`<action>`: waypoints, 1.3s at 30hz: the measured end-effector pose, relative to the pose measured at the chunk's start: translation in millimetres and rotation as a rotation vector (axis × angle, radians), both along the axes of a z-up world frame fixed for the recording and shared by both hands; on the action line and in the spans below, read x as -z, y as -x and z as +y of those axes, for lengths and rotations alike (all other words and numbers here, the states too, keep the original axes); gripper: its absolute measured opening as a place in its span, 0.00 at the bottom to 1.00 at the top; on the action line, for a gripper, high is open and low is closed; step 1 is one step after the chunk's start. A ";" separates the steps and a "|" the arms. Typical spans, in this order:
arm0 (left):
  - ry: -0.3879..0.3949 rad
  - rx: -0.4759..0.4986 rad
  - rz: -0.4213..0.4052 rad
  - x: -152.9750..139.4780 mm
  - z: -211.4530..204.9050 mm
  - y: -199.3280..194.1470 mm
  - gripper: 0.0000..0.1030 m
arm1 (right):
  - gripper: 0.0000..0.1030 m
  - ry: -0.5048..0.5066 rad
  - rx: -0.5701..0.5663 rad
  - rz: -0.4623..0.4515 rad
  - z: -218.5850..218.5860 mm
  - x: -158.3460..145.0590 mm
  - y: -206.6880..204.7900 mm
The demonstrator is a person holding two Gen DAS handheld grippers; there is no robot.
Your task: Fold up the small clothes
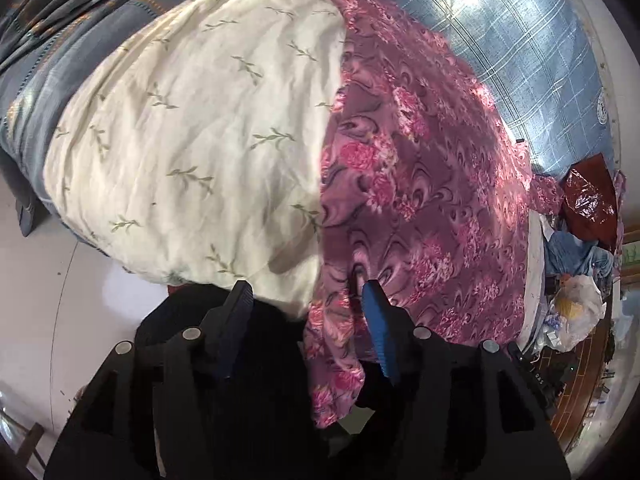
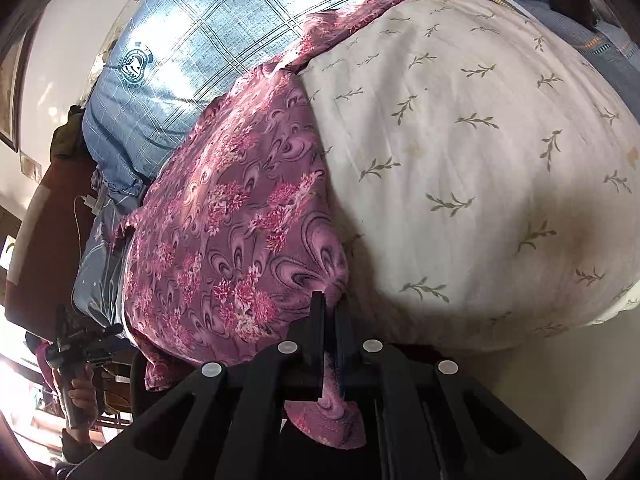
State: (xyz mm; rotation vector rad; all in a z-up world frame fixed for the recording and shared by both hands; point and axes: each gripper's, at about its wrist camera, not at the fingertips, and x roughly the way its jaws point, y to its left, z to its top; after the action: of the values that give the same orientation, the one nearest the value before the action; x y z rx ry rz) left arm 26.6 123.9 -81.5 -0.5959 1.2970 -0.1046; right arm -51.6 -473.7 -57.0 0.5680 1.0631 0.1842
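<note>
right wrist view: the right gripper (image 2: 330, 308) stands fully closed, its jaws pinching a corner of the purple floral garment (image 2: 224, 216), with a tongue of that cloth hanging out below the grip. left wrist view: the left gripper (image 1: 306, 300) stands about half open; the garment's edge lies between its jaws, near the blue pad, but the pads do not press on it. no earlier frame supports any statement on jaw motion.

the garment lies spread on the bed, partly over a cream leaf-print quilt (image 2: 460, 152) and beside a blue plaid pillow (image 2: 192, 40).

judgement: the step in hand appears to be securing two corners before a fold. to do it well, the left jaws should close on a single layer at the hem, level with the right grip, so the cloth lifts taut and the edges meet.

writing: a round crest emblem (image 2: 134, 66) shows on the pillow; its lettering is too small to read. no other legible marks.
</note>
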 end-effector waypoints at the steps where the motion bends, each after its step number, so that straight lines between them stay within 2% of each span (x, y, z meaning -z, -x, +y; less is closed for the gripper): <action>1: 0.016 0.014 0.009 4.3 -5.7 -2.9 0.53 | 0.04 -0.002 0.002 0.002 2.5 0.6 -0.5; 3: 0.024 0.047 0.047 13.8 -21.1 -7.0 0.53 | 0.04 -0.007 0.007 0.002 0.1 1.0 3.7; 5: 0.010 0.092 0.090 24.5 -35.2 -5.9 0.13 | 0.04 -0.006 0.012 0.004 -1.9 -0.4 3.0; 6: -0.001 0.099 0.100 26.1 -38.1 -4.6 0.05 | 0.04 -0.004 0.015 0.005 -2.7 -0.2 3.5; 8: 0.007 0.072 0.087 17.1 -36.9 -0.3 0.05 | 0.04 0.002 0.023 -0.014 -3.5 -4.5 6.2; 11: 0.071 0.042 0.035 -17.7 -27.3 10.9 0.05 | 0.03 -0.020 0.031 -0.055 -5.2 -20.3 12.1; 12: 0.051 0.041 0.020 -29.0 -25.4 13.5 0.05 | 0.03 -0.028 0.031 -0.059 -5.5 -23.4 12.8; 14: -0.036 0.038 0.019 -39.8 -23.5 14.7 0.05 | 0.03 -0.027 0.024 -0.044 -4.7 -22.6 11.8; 16: -0.135 0.029 0.057 -29.4 -18.9 12.0 0.05 | 0.03 0.011 0.021 0.003 -3.2 -8.8 7.5; 17: -0.157 0.024 0.102 -17.6 -18.1 10.7 0.05 | 0.03 0.020 0.024 0.037 -2.7 1.7 4.7; 18: -0.146 0.019 0.148 -5.0 -15.6 10.5 0.05 | 0.03 0.026 0.025 0.056 -1.1 8.4 3.2; 20: -0.093 0.008 0.170 2.6 -11.4 13.1 0.05 | 0.04 0.030 0.032 0.073 -0.1 13.0 0.9; 22: -0.118 0.013 0.091 -17.0 -11.9 12.7 0.05 | 0.09 0.056 0.031 0.066 0.1 2.3 -2.9; 23: -0.155 0.019 0.027 -34.9 -15.1 8.8 0.05 | 0.09 0.102 0.037 0.048 -0.3 -8.2 -6.2; 24: -0.183 0.027 -0.023 -48.7 -19.0 1.8 0.07 | 0.09 0.135 0.043 0.021 -1.2 -19.9 -10.9; 26: -0.204 0.044 -0.112 -73.9 -25.2 -17.8 0.25 | 0.10 0.154 0.059 -0.049 -3.9 -42.3 -22.1; 27: -0.197 0.048 -0.149 -84.5 -30.9 -29.6 0.49 | 0.11 0.151 0.062 -0.083 -3.6 -51.4 -28.8; 28: -0.189 0.047 -0.175 -92.0 -35.1 -42.5 0.68 | 0.14 0.139 0.054 -0.115 -1.1 -60.0 -38.8; 30: -0.183 0.054 -0.221 -99.9 -52.3 -74.5 0.72 | 0.18 0.125 0.036 -0.150 8.4 -68.4 -60.3; 33: -0.164 0.078 -0.209 -87.1 -82.2 -125.8 0.72 | 0.20 0.114 -0.009 -0.171 31.0 -64.2 -98.0; 36: -0.159 0.077 -0.154 -54.5 -108.0 -168.5 0.72 | 0.19 0.097 -0.033 -0.139 47.1 -39.4 -138.3; 38: -0.201 0.075 -0.102 -25.5 -125.3 -188.9 0.72 | 0.20 0.123 -0.038 -0.094 51.8 -19.0 -156.5; 39: -0.232 0.072 -0.085 -14.9 -131.4 -194.0 0.73 | 0.14 0.127 -0.042 -0.060 51.3 -7.8 -164.6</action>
State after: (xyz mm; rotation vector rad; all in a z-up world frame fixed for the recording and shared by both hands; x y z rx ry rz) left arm 220.6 -7.5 -66.5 -0.3428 1.2271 -0.0376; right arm 113.0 -422.4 -49.1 0.4240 1.0210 0.1679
